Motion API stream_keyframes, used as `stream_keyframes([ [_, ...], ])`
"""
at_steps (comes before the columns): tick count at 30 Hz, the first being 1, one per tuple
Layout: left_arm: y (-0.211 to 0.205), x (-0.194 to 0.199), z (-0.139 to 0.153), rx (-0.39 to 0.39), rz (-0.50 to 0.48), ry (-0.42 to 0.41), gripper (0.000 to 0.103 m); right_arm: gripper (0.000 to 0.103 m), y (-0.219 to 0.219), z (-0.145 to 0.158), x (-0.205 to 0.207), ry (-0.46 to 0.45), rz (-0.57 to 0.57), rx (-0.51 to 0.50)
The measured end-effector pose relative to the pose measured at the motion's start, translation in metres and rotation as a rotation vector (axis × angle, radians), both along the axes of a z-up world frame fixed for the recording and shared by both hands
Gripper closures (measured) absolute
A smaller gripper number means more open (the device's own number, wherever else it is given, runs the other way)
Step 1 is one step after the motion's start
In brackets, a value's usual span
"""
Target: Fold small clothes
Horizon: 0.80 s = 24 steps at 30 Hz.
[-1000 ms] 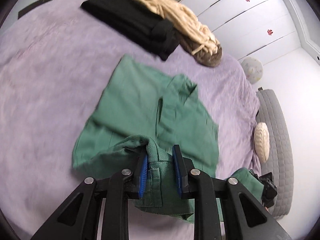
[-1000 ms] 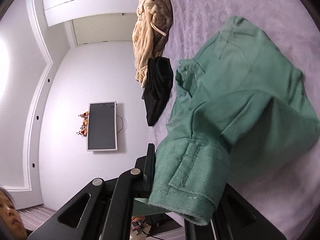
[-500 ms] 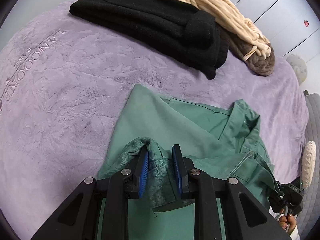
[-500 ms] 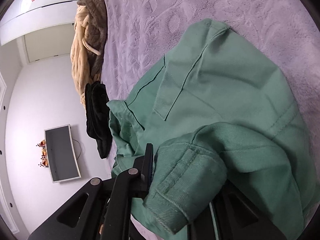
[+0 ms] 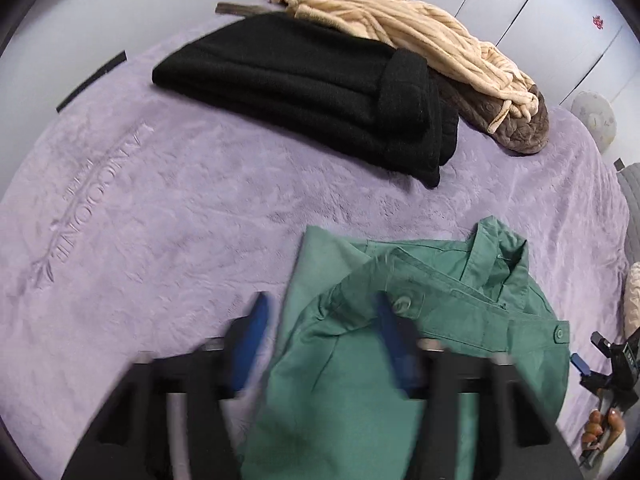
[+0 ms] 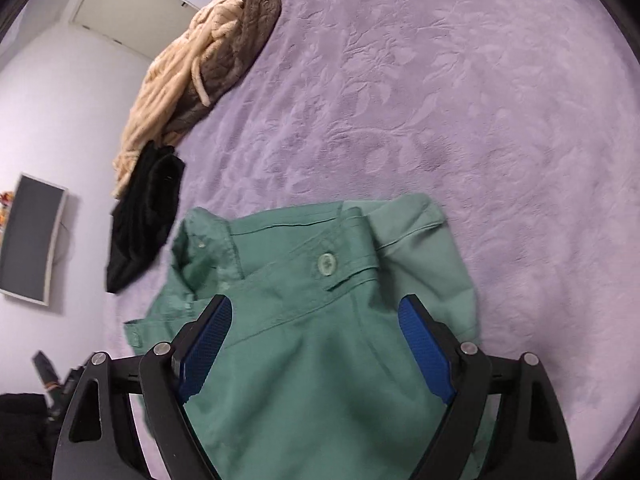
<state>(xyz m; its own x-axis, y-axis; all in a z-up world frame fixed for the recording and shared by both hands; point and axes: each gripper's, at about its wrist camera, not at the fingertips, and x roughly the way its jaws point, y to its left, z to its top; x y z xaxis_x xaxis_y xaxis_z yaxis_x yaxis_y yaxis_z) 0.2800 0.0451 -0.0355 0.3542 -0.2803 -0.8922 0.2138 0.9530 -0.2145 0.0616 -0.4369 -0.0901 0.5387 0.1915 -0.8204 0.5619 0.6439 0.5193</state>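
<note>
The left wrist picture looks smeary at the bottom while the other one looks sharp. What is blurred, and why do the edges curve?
Left wrist view: the left gripper is smeared by motion as its jaws open over the green shirt; the black garment is sharper. Right wrist view: the right gripper is crisp, jaws opening. Both views: fisheye bending, dark corners, soft even light.

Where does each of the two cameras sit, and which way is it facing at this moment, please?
Left wrist: on the left gripper, angled down at the green shirt on the purple blanket; its opening fingers and, far right, a hand show.
Right wrist: on the right gripper, looking down at the same shirt; its opening fingers show, pressing nothing.
Shared: shirt, blanket, black garment, beige robe.
</note>
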Motion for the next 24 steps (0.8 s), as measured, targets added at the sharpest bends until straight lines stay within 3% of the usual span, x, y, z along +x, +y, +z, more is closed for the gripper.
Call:
stream_keyframes([
  [2, -0.006, -0.006, 0.004, 0.045, -0.038, -0.082, 0.001, 0.017, -0.002, -0.013, 0.002, 0.046, 0.011, -0.022],
  [4, -0.02, -0.006, -0.003, 0.085, -0.082, -0.075, 0.001, 0.033, -0.003, -0.029, 0.004, 0.082, 0.02, -0.004],
  [6, -0.038, -0.003, -0.022, 0.092, -0.139, -0.029, 0.001, 0.085, 0.003, -0.039, 0.01, 0.123, 0.053, -0.004],
  [8, -0.056, 0.004, -0.047, 0.116, -0.169, 0.032, 0.001, 0.093, 0.012, -0.04, 0.017, 0.151, 0.103, -0.049],
  [10, -0.068, 0.011, -0.069, 0.156, -0.154, 0.064, 0.009, 0.096, 0.021, -0.026, 0.02, 0.125, 0.154, -0.131],
  [12, -0.074, 0.018, -0.084, 0.142, -0.14, 0.119, 0.041, 0.097, 0.026, -0.008, 0.021, 0.084, 0.184, -0.192],
  [13, -0.074, 0.02, -0.085, 0.122, -0.133, 0.124, 0.048, 0.097, 0.026, 0.0, 0.02, 0.064, 0.187, -0.215],
  [15, -0.074, 0.018, -0.078, 0.129, -0.142, 0.08, 0.079, 0.097, 0.023, 0.014, 0.019, 0.021, 0.17, -0.236],
  [19, -0.06, 0.014, -0.06, 0.082, -0.121, 0.017, 0.085, 0.097, 0.024, 0.02, 0.029, -0.012, 0.176, -0.282],
  [22, -0.054, 0.017, -0.063, 0.074, -0.092, 0.013, 0.085, 0.097, 0.022, -0.014, 0.039, 0.07, 0.177, -0.278],
  [24, -0.053, 0.018, -0.075, 0.087, -0.072, 0.019, 0.085, 0.093, 0.015, -0.043, 0.038, 0.125, 0.152, -0.212],
])
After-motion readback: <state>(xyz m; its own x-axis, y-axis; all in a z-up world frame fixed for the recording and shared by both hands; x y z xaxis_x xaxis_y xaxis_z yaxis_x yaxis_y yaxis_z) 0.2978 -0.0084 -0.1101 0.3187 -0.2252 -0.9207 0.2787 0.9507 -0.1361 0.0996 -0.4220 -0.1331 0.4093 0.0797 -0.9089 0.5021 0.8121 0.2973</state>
